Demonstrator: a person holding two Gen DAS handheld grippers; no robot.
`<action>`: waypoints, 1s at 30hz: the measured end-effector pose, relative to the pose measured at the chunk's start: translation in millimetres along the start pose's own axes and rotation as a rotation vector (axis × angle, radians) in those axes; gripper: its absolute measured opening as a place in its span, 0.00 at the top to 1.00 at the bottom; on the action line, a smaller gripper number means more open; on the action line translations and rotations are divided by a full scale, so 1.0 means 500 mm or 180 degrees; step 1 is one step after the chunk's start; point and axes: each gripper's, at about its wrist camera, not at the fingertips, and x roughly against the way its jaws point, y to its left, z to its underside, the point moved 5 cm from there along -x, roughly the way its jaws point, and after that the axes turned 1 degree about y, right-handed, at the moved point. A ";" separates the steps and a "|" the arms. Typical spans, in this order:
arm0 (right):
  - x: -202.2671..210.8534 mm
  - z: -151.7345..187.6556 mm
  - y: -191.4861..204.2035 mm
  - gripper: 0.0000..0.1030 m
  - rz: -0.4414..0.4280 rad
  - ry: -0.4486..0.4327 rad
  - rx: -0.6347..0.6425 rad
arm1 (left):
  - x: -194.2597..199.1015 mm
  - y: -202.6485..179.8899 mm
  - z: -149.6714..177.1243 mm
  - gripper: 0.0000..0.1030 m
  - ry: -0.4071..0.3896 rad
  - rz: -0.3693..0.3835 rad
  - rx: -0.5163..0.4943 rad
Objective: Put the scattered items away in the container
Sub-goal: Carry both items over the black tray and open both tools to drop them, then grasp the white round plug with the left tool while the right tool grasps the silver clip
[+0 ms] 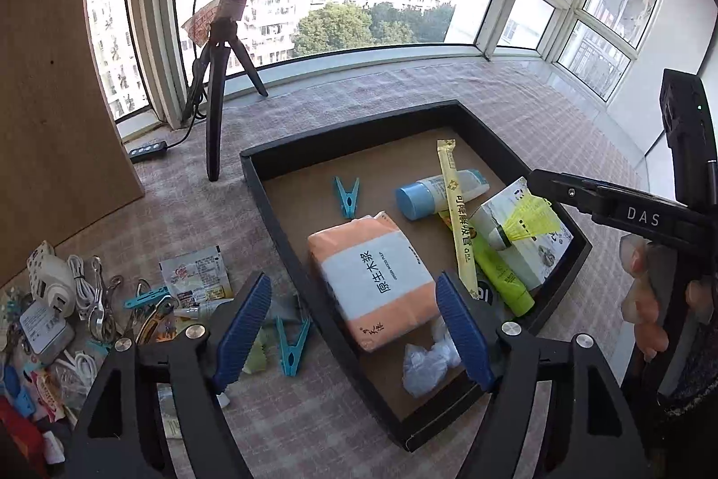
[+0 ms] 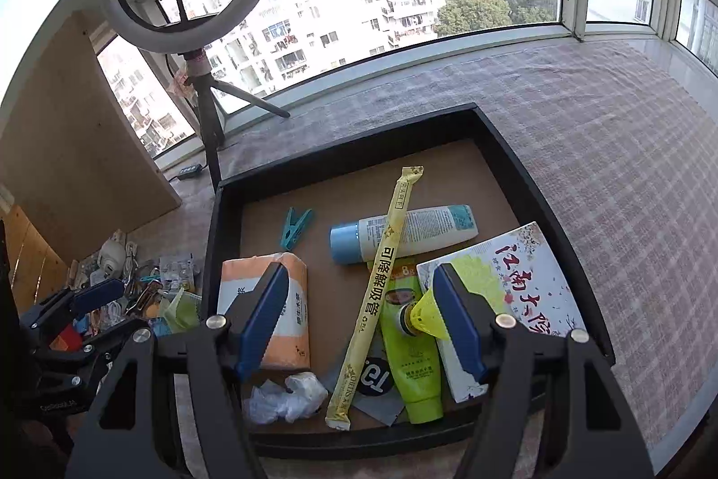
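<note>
Shallow black rectangular cardboard tray: holds orange tissue pack, yellow shuttlecock; more clutter lies left on the checked tabletop. Left gripper, right gripper: fingers wide, empty. Advised: take the loose blue plastic clothes peg squarely across its body.

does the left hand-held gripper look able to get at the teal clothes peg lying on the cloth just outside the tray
Probably yes. The left hand-held gripper stands open and empty, and the teal plastic clothes peg lies in the open on the checked cloth beside the black tray's wall, with nothing on top of it; only a green scrap touches one side.
</note>
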 end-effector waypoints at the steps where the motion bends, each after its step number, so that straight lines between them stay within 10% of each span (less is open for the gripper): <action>1: -0.001 0.001 0.018 0.36 -0.0044 -0.0017 0.0047 | 0.010 0.023 0.006 0.32 -0.0024 -0.0071 0.0041; 10: -0.035 0.016 0.221 0.36 -0.0484 0.0096 0.0758 | 0.087 0.259 0.106 0.33 0.0031 -0.0656 0.0518; 15: -0.085 0.033 0.325 0.37 -0.0699 0.0346 0.0955 | 0.120 0.397 0.153 0.63 0.0167 -0.0773 0.0726; 30: -0.307 0.023 0.620 0.50 -0.1231 0.1023 0.1366 | 0.030 0.516 0.072 0.62 0.0539 -0.0546 -0.0008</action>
